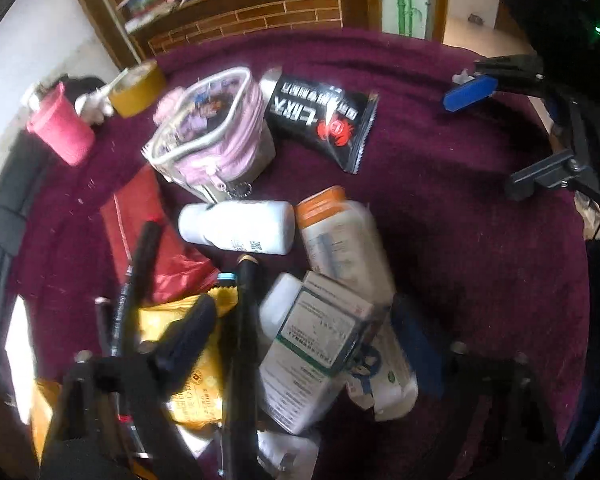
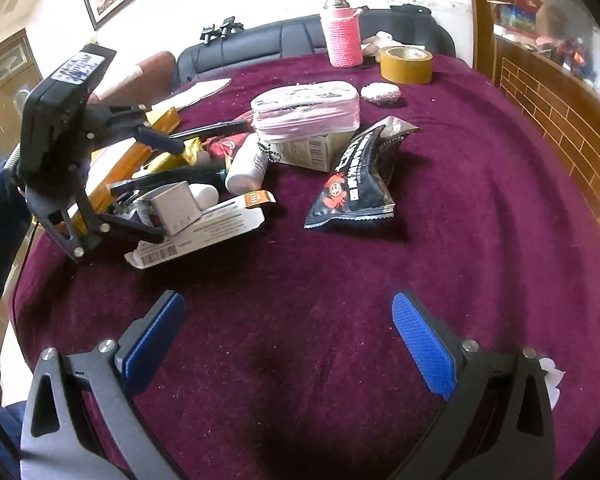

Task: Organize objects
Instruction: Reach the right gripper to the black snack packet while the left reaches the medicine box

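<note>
Medicine boxes (image 1: 320, 344) and 2 white bottles (image 1: 236, 226) lie heaped at the near edge of the maroon tablecloth (image 2: 460, 240). Left gripper (image 1: 304, 332) straddles the boxes, fingers apart, nothing pinched yet — best centre on 1 box before squeezing. Right gripper (image 2: 288, 344) hangs wide open over bare cloth.

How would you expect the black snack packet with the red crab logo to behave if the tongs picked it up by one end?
The black snack packet would probably flop and crumple: it already lies buckled, one end curled up. Its glossy film may slip between pads. It looks puffed and thin, so likely light, and unlikely to roll on the maroon cloth.
</note>
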Demonstrator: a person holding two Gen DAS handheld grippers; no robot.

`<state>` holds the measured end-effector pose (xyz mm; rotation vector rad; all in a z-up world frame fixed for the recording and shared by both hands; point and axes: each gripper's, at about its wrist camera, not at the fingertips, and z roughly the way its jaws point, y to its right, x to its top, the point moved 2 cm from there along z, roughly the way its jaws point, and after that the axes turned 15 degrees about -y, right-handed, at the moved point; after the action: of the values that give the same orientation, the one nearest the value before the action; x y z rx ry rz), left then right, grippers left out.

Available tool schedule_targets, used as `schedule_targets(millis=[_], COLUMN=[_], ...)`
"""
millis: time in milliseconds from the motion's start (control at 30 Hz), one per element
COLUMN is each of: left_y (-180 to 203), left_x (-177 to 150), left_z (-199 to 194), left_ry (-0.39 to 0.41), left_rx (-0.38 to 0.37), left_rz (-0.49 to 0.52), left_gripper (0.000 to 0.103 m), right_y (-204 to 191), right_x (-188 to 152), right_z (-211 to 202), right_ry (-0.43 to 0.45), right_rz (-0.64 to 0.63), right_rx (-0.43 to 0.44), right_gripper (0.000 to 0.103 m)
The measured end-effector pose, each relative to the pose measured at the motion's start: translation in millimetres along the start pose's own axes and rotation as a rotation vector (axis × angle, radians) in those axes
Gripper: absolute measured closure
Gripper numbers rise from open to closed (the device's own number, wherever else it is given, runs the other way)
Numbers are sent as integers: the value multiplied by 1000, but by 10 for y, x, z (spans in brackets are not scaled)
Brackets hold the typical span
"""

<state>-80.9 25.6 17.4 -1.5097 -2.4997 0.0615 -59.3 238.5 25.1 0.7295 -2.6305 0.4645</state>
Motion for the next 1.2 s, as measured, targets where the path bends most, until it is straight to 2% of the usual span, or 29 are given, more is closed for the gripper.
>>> schedule_targets(millis=[100, 167, 367, 500, 600, 733, 767, 800, 867, 933, 1000, 1033, 1100, 1200], left_y=[15, 38, 212, 442, 446, 294, 271, 262, 239, 201, 144, 121, 144, 139], left_x=[-28, -107, -475, -554, -489, -413, -402, -401, -429, -515, -616, -665, -736, -765], left_z=[4, -50, -219, -228, -178, -49, -27, -21, -39, -88, -89, -86, -77, -77], left_ry=[18, 38, 116, 129, 115, 92, 94, 87, 94, 123, 129, 130, 120, 133], left_rx=[-10, -7, -48, -38, -51, -171, -168, -165, -186, -218, -284, -294, -252, -259], left_rz=[-22, -51, -153, -121, -131, -246, -278, -308, -360, -437, -513, -543, -573, -611], left_gripper=[34, 36, 36, 36, 36, 36, 37, 43, 47, 61, 61, 61, 61, 61], right_y=[32, 50, 97, 146, 166, 168, 173, 182, 224, 281, 348, 379, 417, 424], right_x=[29, 50, 121, 163, 191, 193, 202, 213, 262, 331, 417, 458, 517, 666], right_z=[-8, -18, -26, -22, -2, -31, -46, -63, -100, -112, -87, -65, -26, 35], right_ry=[5, 8, 13, 21, 16, 16, 13, 13, 10, 1, -18, -26, -29, -27], right_rz=[21, 36, 71, 108, 139, 166, 172, 177, 198, 229, 260, 273, 285, 283], right_rx=[12, 15, 26, 45, 68, 66, 48, 35, 5, -35, -60, -62, -69, -119], right_gripper=[0, 0, 0, 0, 0, 0, 0, 0, 0, 0, 0, 0, 0, 0])
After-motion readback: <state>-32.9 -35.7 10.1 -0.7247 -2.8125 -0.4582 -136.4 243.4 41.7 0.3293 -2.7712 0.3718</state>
